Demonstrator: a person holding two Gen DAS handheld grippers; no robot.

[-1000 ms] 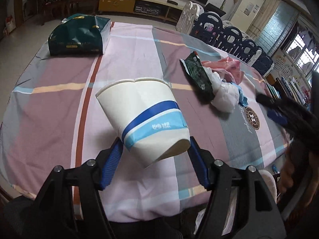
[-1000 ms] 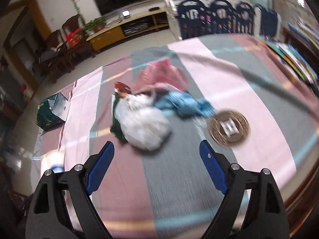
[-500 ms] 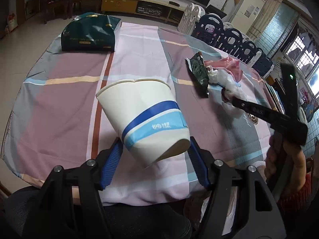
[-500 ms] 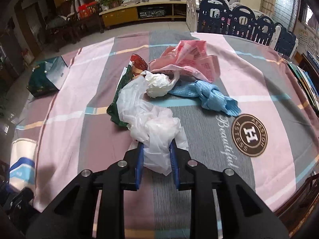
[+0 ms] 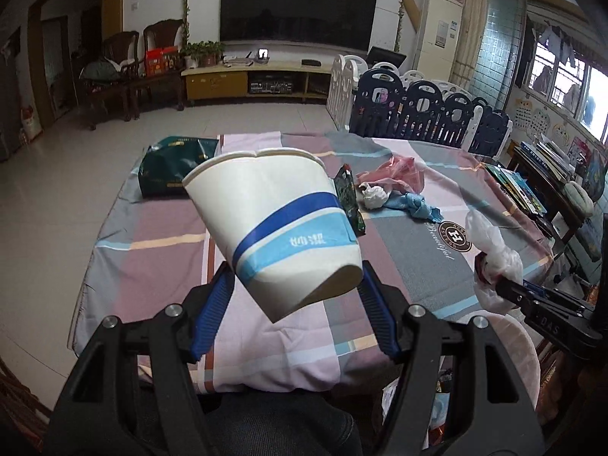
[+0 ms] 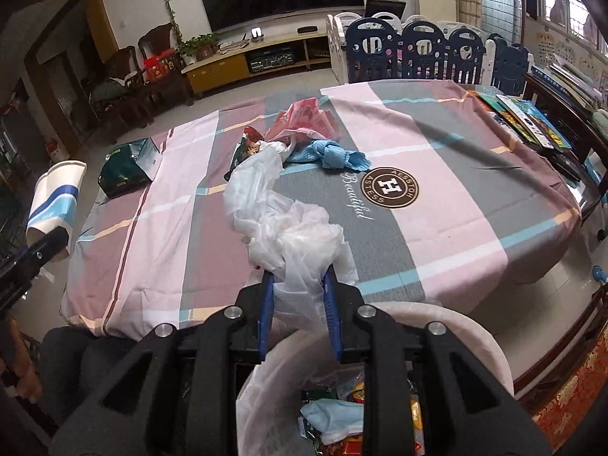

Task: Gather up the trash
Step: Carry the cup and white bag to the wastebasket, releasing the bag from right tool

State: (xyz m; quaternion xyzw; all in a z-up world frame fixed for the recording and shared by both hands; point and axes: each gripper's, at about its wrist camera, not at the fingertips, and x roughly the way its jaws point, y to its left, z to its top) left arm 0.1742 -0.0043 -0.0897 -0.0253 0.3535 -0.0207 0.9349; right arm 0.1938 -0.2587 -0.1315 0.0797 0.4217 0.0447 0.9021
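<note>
My left gripper [image 5: 294, 288] is shut on a white paper cup [image 5: 277, 228] with blue bands, held tilted above the table's near edge; the cup also shows at the left of the right wrist view [image 6: 53, 197]. My right gripper [image 6: 298, 285] is shut on a crumpled white plastic bag [image 6: 281, 224], lifted off the cloth above a lined trash bin [image 6: 475, 342]. The bag also shows in the left wrist view [image 5: 490, 254]. On the table lie a pink bag [image 6: 307, 117], a blue cloth [image 6: 330, 155], a white tissue [image 5: 374, 195] and a green wrapper [image 6: 239, 152].
A dark green gift bag [image 5: 174, 167] lies at the table's far left. Books [image 6: 528, 117] are stacked at the right edge. The bin holds several wrappers [image 6: 342, 418]. A playpen fence [image 6: 425, 53] and chairs stand behind the checked tablecloth [image 6: 456, 174].
My right gripper closed on the white plastic bag and pulled it back off the table over the bin. My left gripper rose and drew back with the cup.
</note>
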